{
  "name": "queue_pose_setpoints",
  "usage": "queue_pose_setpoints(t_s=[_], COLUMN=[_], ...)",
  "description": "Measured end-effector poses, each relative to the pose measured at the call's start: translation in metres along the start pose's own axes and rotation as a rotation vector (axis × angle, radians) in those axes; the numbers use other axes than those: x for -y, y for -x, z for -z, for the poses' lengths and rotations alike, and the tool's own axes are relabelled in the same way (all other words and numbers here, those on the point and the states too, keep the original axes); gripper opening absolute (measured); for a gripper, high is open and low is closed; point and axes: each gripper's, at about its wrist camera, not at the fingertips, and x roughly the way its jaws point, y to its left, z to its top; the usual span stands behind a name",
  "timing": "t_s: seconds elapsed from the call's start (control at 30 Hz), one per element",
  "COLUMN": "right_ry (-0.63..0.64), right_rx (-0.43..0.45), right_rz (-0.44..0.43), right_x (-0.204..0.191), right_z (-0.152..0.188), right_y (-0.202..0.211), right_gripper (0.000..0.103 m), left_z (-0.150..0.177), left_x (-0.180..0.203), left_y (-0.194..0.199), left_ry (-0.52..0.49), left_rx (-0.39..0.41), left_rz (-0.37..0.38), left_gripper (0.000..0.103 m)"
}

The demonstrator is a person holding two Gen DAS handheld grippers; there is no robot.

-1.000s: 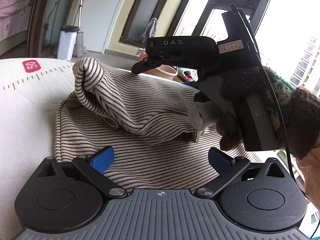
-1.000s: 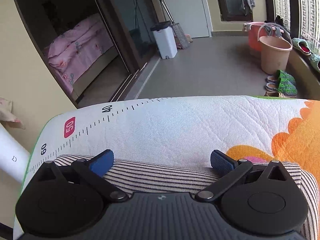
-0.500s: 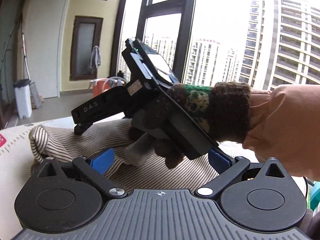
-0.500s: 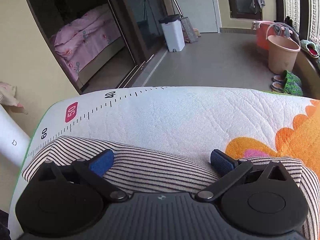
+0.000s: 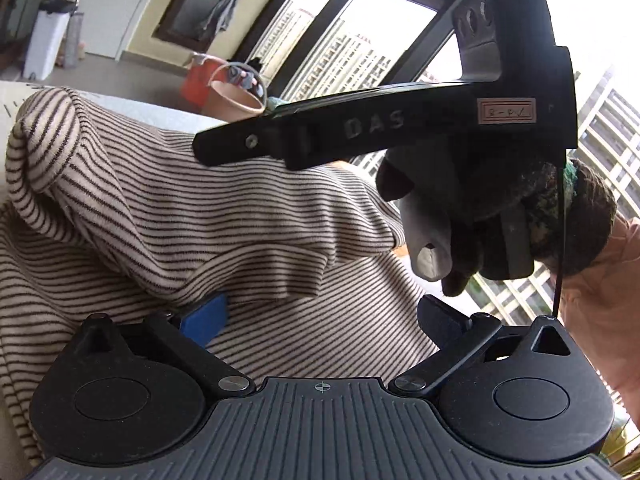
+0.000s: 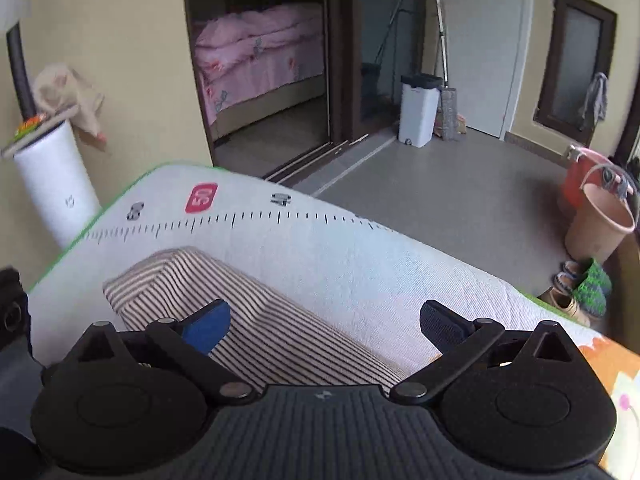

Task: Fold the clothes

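Note:
A beige garment with thin dark stripes (image 5: 192,216) lies bunched and partly folded on a white quilted mat (image 6: 320,256). My left gripper (image 5: 322,318) is open just above the cloth, its blue left pad tucked under a raised fold. My right gripper (image 6: 324,324) is open above a folded edge of the same garment (image 6: 240,312) and holds nothing. In the left wrist view the right gripper's black body (image 5: 400,120) and the gloved hand holding it hover over the cloth.
The mat has a printed ruler with a red 50 mark (image 6: 201,198) and a green edge. A white cylinder (image 6: 56,184) stands beside the mat on the left. Buckets (image 6: 600,220) and slippers (image 6: 580,292) sit on the floor at the right.
My left gripper has dropped back down close to the cloth. My right gripper has lifted and swung left, so the folded striped edge now lies lower left in its view.

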Motion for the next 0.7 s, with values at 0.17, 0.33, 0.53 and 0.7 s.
queue_pose_setpoints(t_s=[0.17,0.33,0.53,0.7], right_ry=[-0.044,-0.173,-0.071,0.094], right_rx=[-0.056,-0.056,-0.009,0.039], right_rz=[-0.109,-0.214,-0.138,-0.042], right_x=[0.000,0.014,-0.009,-0.043], right_z=[0.007,0.018,0.027,0.061], right_y=[-0.040,-0.062,-0.030,0.020], right_gripper=[0.099,0.103,0.068,0.044], left_z=[-0.004,-0.002,0.004,0.042], left_x=[-0.006,-0.009,0.006,0.026], left_y=[0.002,0.008,0.034,0.082], left_ry=[0.017,0.039,-0.089,-0.183], left_rx=[0.005,0.011,-0.021,0.001], left_rz=[0.025,0.046,0.122,0.215], left_gripper=[0.103,0.103,0.103,0.103])
